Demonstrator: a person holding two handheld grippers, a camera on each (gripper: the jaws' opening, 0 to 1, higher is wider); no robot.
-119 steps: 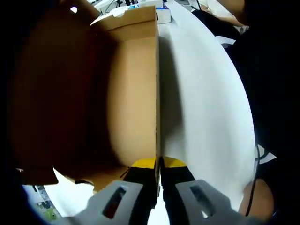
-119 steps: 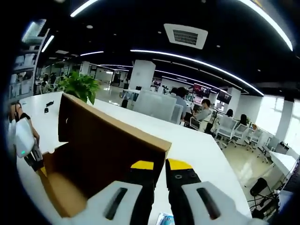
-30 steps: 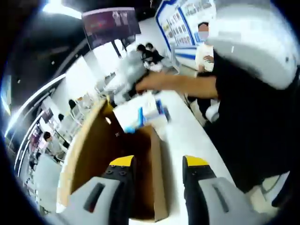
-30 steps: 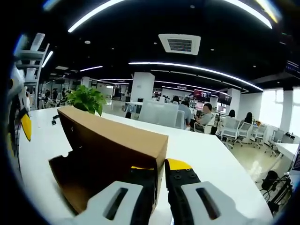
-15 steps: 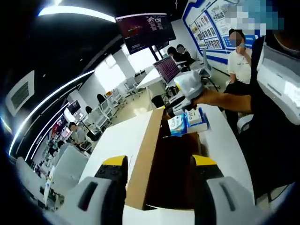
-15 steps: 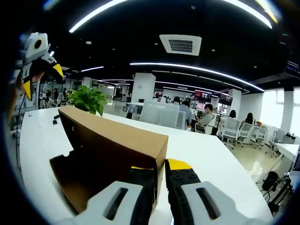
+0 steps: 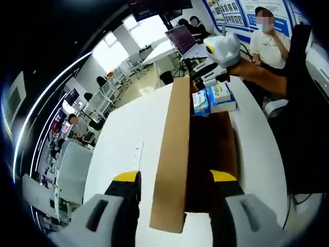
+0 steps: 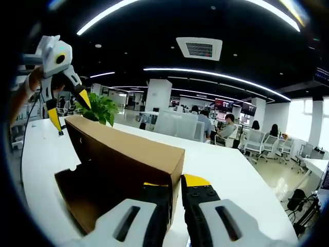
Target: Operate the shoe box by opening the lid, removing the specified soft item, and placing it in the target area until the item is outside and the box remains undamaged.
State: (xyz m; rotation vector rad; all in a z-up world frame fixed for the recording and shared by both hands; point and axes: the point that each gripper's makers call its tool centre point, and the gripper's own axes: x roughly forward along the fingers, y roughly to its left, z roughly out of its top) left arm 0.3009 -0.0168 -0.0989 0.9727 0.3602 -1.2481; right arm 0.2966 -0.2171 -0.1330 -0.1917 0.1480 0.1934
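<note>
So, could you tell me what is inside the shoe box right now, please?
The shoe box stands open, but its interior is dark shadow in the left gripper view and only bare cardboard shows in the right gripper view. Any soft item is hidden by the raised lid and shadow.

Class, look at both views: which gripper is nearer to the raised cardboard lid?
Right. The right gripper is clamped on the cardboard lid's edge; the left gripper hangs open above its far end, apart from it.
</note>
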